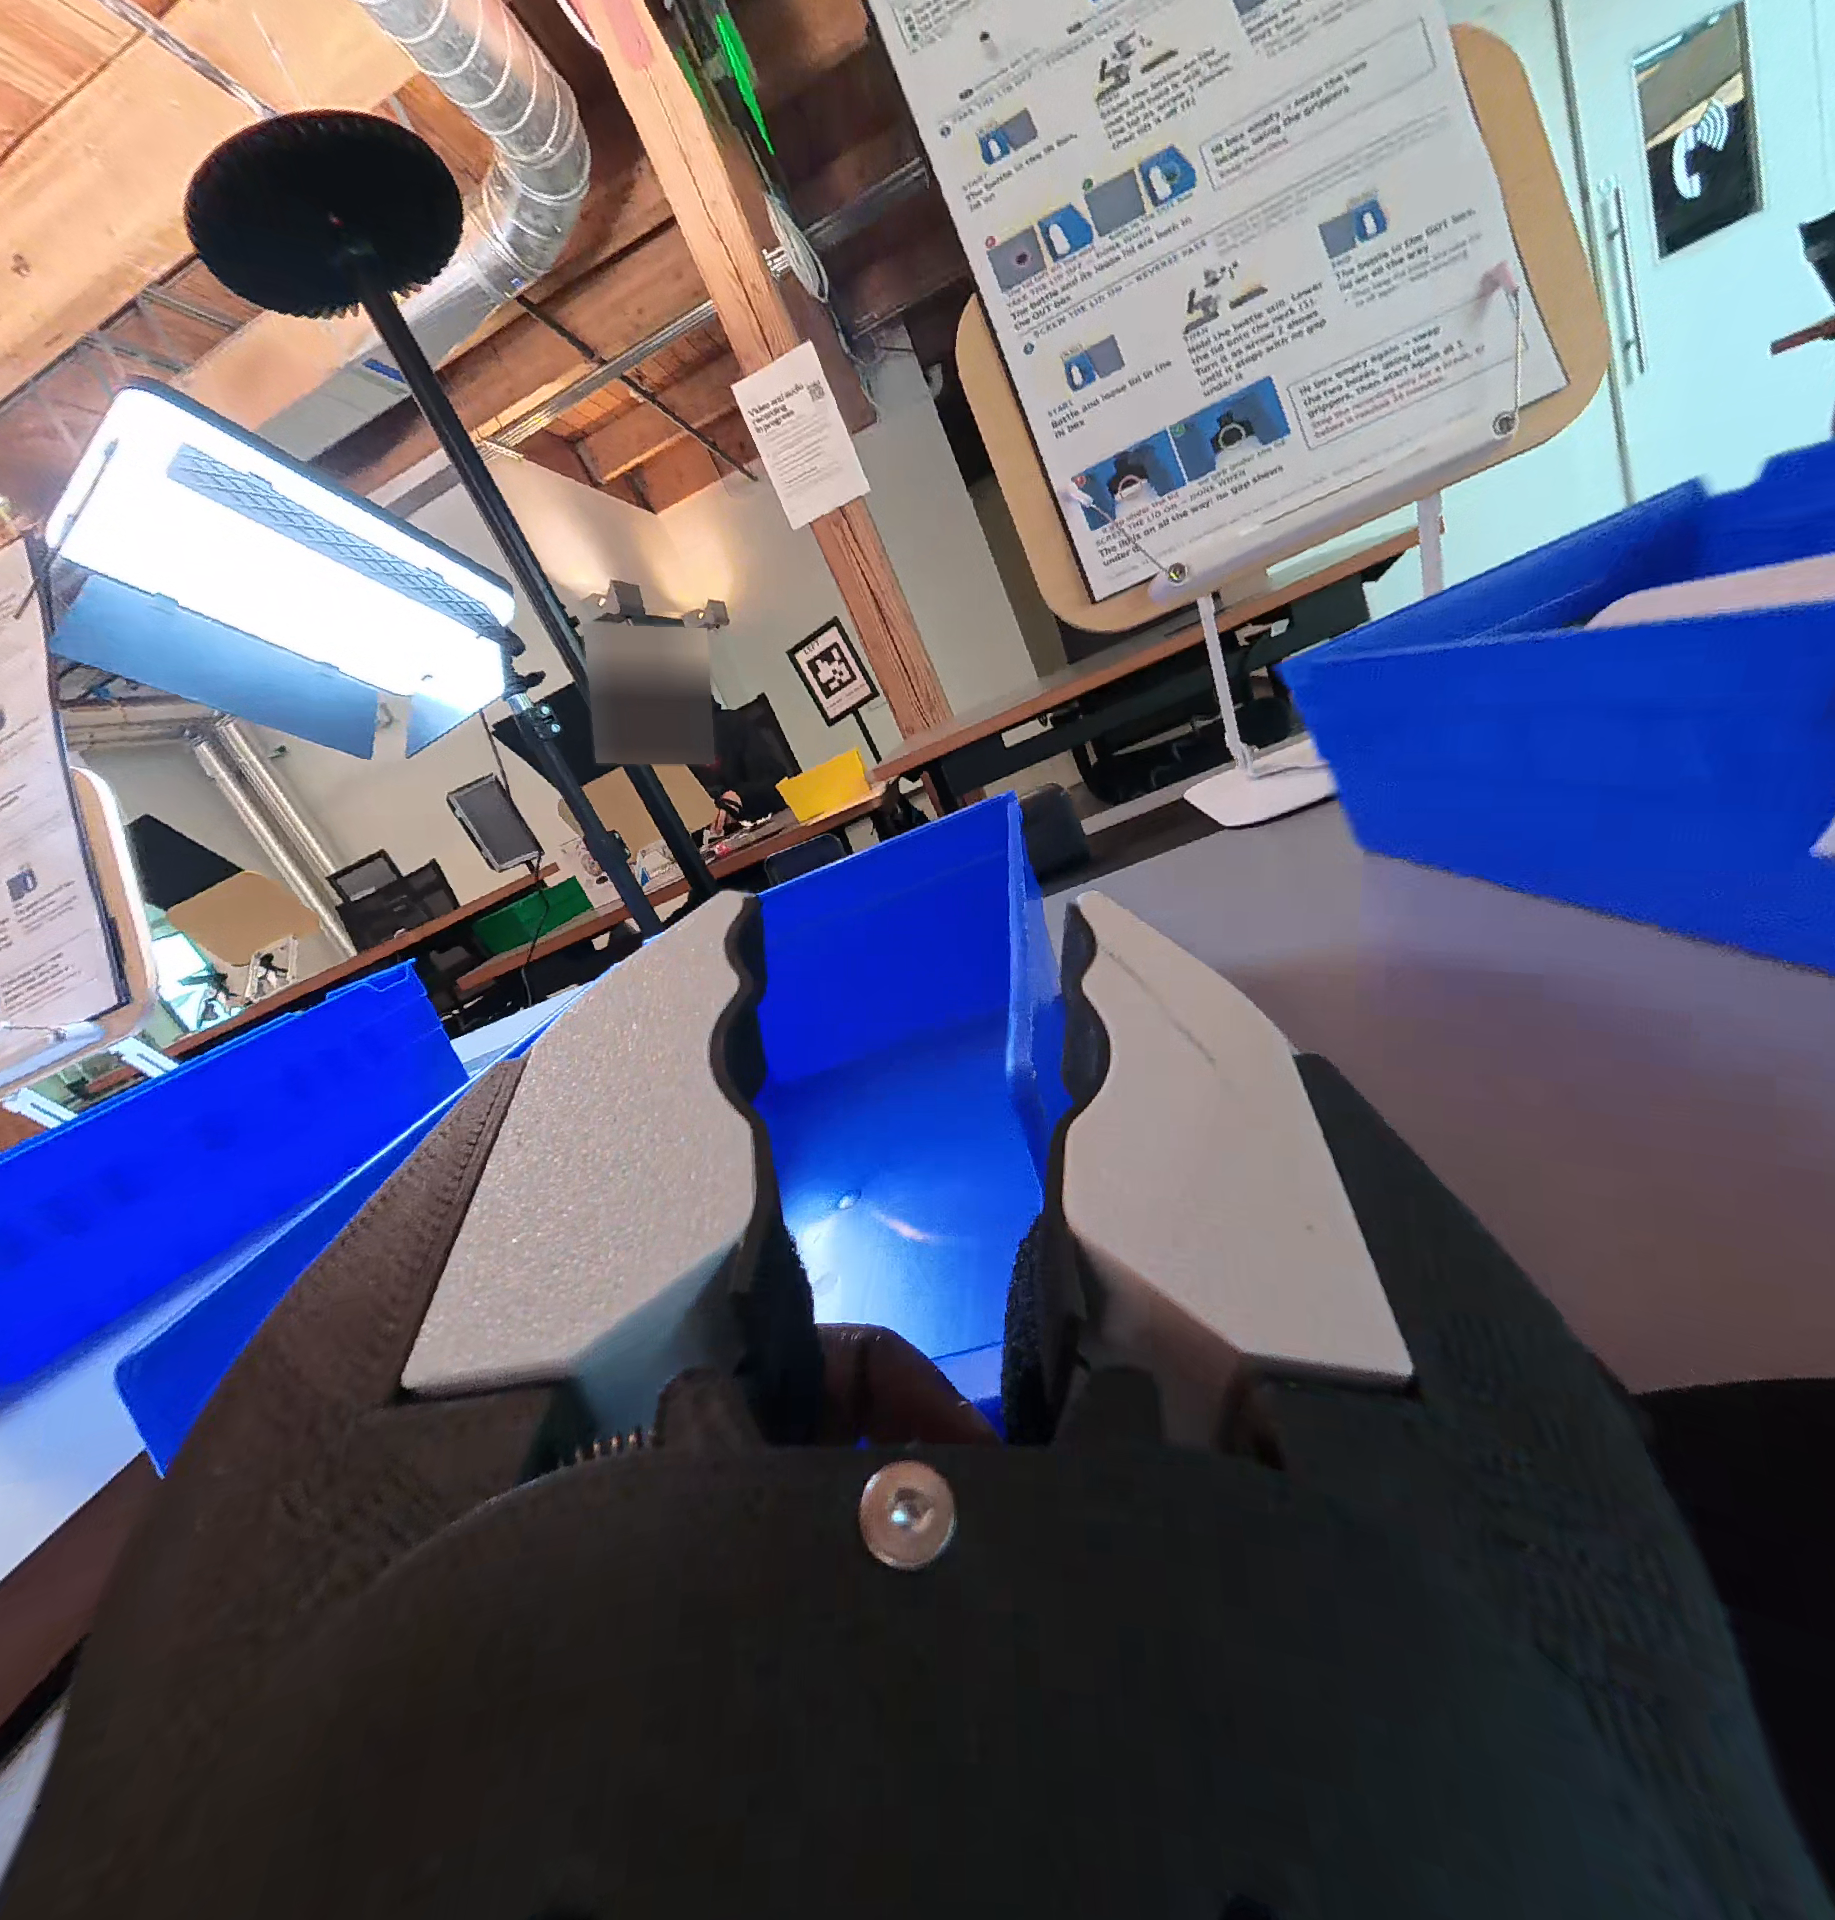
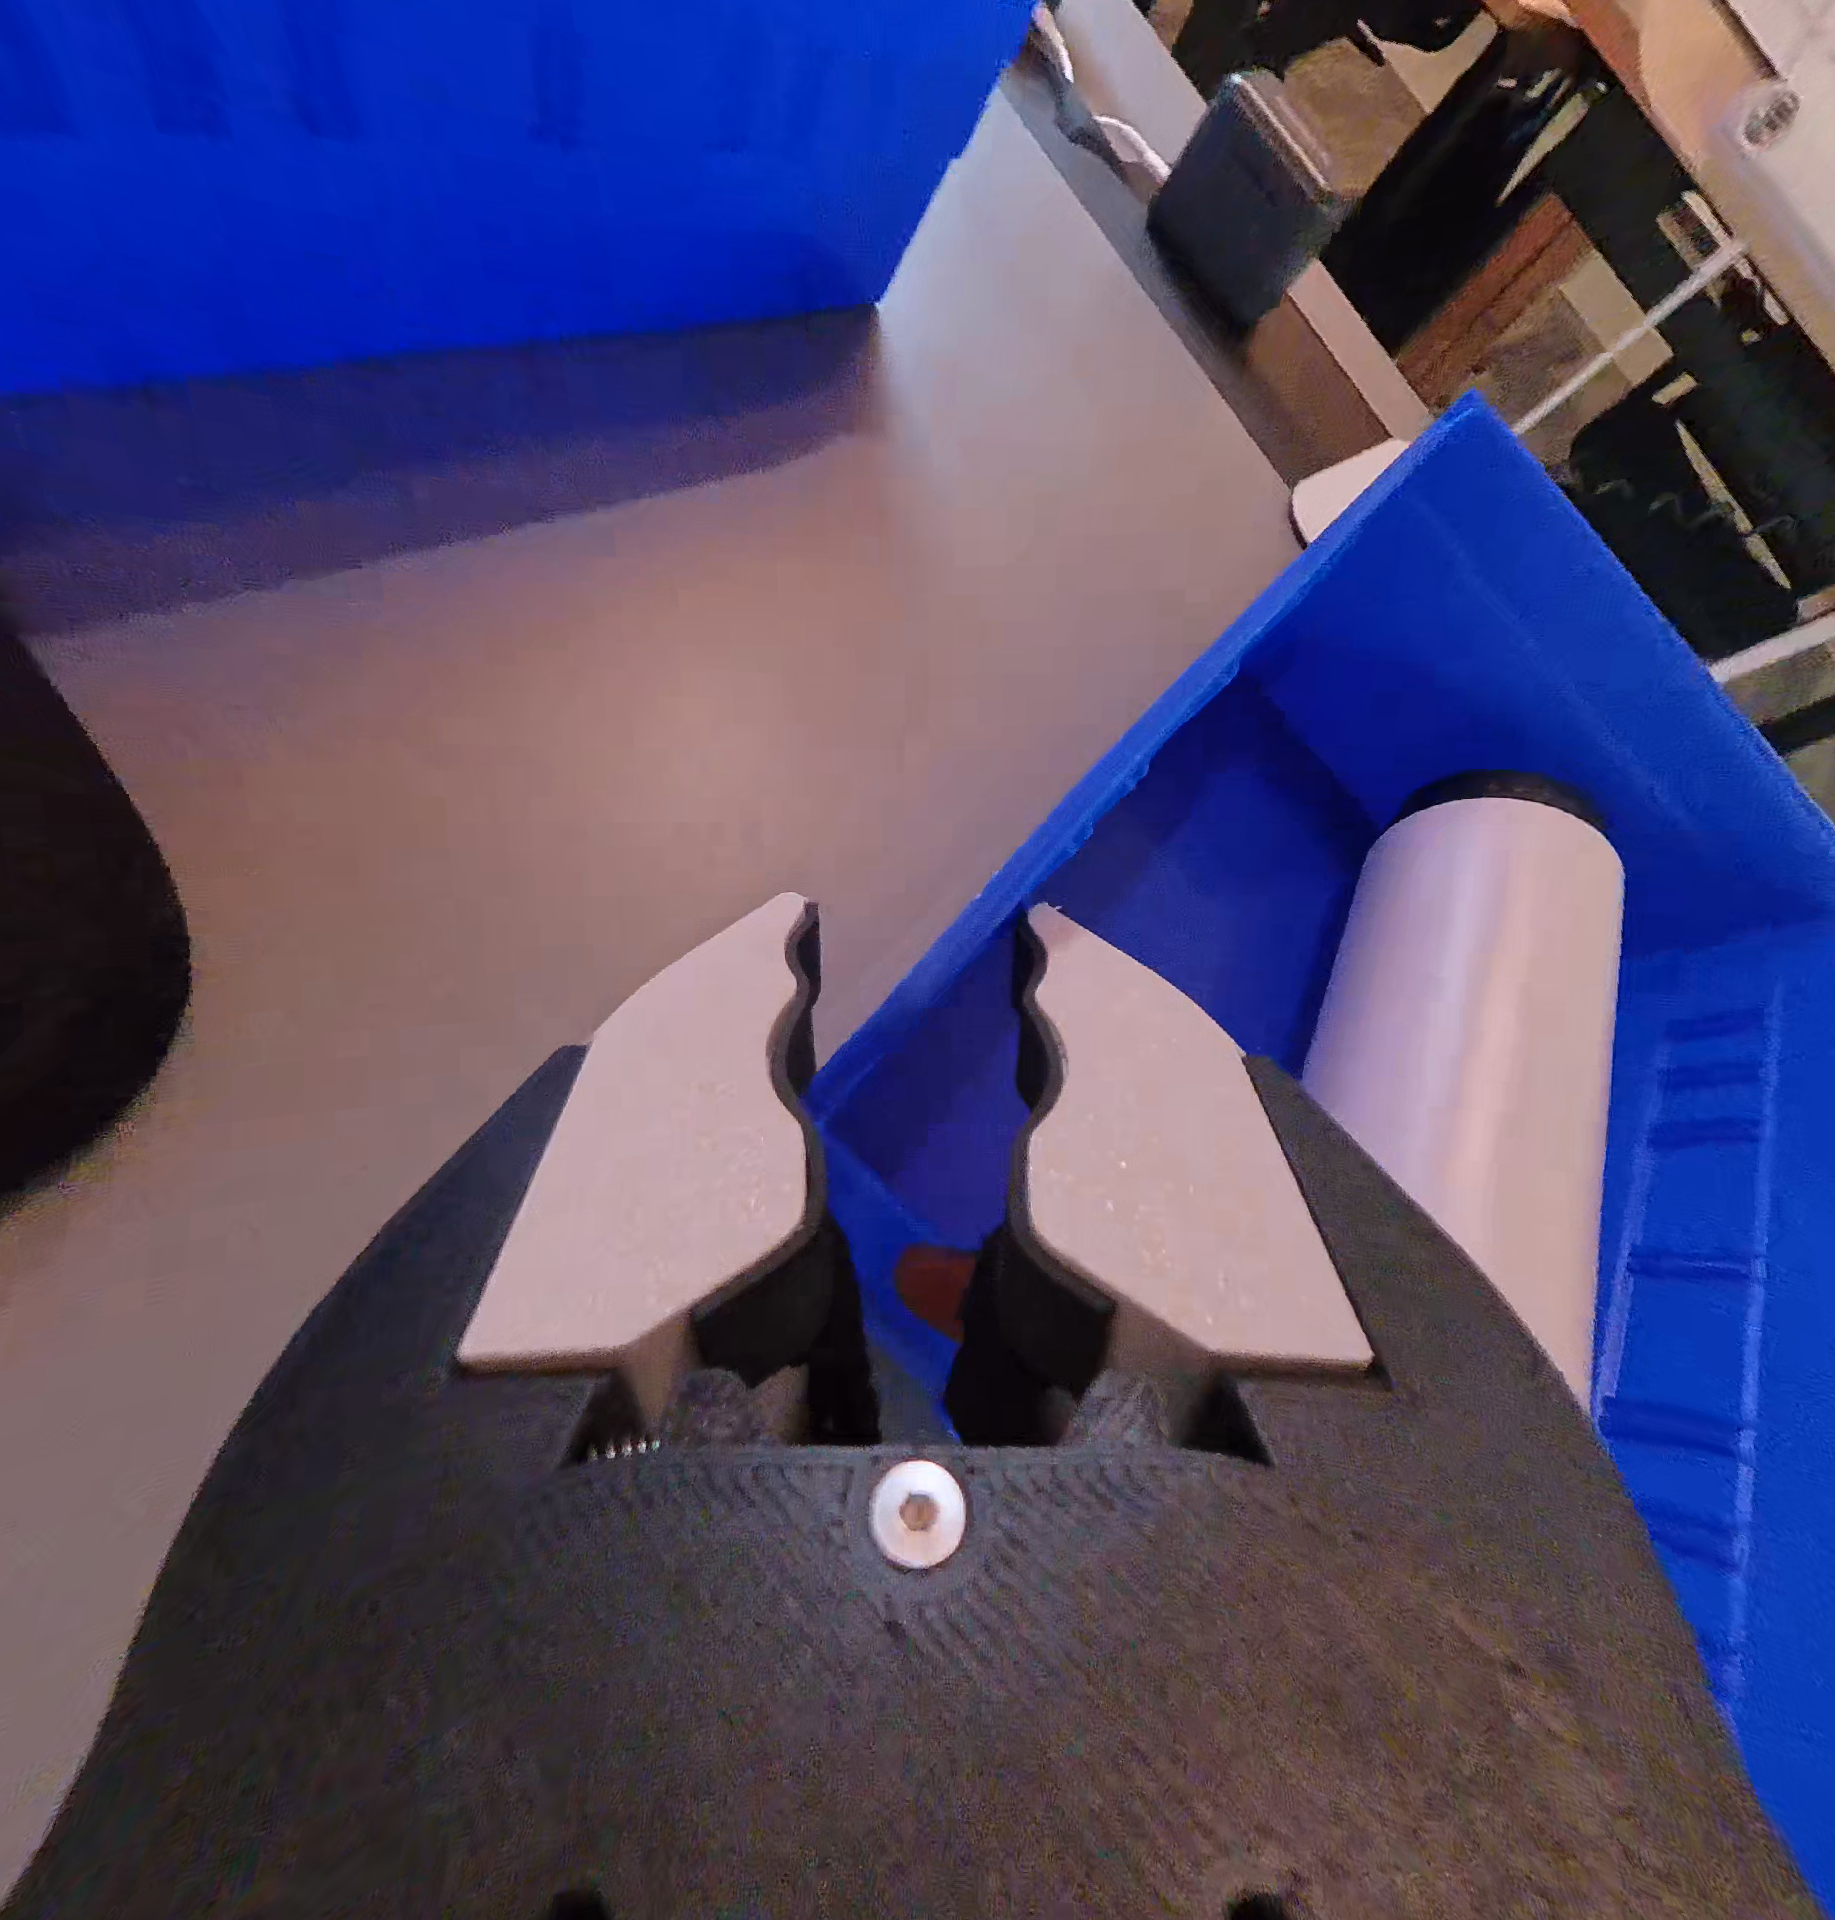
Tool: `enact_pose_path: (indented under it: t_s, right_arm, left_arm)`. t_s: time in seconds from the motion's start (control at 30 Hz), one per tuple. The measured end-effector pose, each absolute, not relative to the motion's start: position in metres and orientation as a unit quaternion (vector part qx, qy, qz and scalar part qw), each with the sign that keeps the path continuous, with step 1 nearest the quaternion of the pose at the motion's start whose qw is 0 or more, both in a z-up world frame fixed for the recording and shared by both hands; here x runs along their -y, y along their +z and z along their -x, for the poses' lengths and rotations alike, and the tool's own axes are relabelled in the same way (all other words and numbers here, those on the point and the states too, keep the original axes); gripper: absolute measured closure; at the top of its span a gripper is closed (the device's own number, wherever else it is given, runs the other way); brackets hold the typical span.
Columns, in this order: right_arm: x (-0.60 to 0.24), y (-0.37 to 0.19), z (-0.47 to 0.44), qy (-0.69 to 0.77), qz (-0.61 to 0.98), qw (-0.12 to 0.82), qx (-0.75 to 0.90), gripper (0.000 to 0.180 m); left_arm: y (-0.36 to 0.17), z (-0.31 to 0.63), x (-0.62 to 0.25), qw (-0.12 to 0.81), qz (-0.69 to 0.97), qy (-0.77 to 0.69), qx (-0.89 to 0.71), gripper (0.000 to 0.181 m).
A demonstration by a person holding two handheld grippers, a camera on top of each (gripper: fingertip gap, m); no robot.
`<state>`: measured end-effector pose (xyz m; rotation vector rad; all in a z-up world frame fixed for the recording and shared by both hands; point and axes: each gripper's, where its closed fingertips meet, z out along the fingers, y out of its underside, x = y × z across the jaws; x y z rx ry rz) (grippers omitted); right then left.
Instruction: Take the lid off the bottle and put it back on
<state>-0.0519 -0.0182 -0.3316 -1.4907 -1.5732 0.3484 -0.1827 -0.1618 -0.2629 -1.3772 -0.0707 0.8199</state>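
- The bottle [image 2: 1464, 1039], pale grey with a black lid [image 2: 1505, 787] on its far end, lies on its side in a blue bin [image 2: 1360, 665] at the right of my right wrist view, the lid against the bin's far wall.
- My right tool [image 2: 915, 920] hangs above the near corner of that bin, its jaws parted with nothing between them, just left of the bottle and not touching it.
- My left tool [image 1: 908, 914] is also released and grasps nothing; between its fingers I see the bare floor of a second blue bin [image 1: 892, 935].
- A third blue bin [image 1: 1578, 748] sits to the right on the grey desk [image 1: 1515, 1039], something pale inside it that I cannot identify.
- Beyond the desk stand an instruction board [image 1: 1256, 260], a lit lamp panel [image 1: 269, 561] on a black stand, and further desks under a timber ceiling.
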Motion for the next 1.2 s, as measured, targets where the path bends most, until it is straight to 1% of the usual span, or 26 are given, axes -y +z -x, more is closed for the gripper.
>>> enact_pose_path:
  t_s: [0.17, 0.27, 0.57, 0.9, 1.13, 1.2]
  right_arm:
    - [0.048, -0.332, 0.094, 0.176, 0.564, 0.449, 0.671, 0.141]
    - [0.065, -0.333, 0.114, 0.193, 0.541, 0.446, 0.687, 0.135]
    - [0.092, -0.333, 0.147, 0.215, 0.491, 0.456, 0.71, 0.137]
    - [0.1, -0.333, 0.171, 0.229, 0.438, 0.448, 0.745, 0.137]
    - [0.104, -0.331, 0.188, 0.284, 0.406, 0.437, 0.751, 0.137]
    - [0.104, -0.329, 0.184, 0.309, 0.421, 0.431, 0.736, 0.133]
  left_arm:
    - [-0.257, 0.183, 0.167, 0.714, 0.599, 0.361, 0.044, 0.127]
    - [-0.253, 0.185, 0.172, 0.728, 0.586, 0.351, 0.058, 0.127]
    - [-0.248, 0.185, 0.178, 0.745, 0.57, 0.34, 0.071, 0.127]
    - [-0.245, 0.186, 0.182, 0.757, 0.559, 0.329, 0.081, 0.128]
    - [-0.239, 0.186, 0.19, 0.772, 0.546, 0.312, 0.091, 0.125]
    - [-0.231, 0.197, 0.209, 0.769, 0.532, 0.339, 0.103, 0.123]
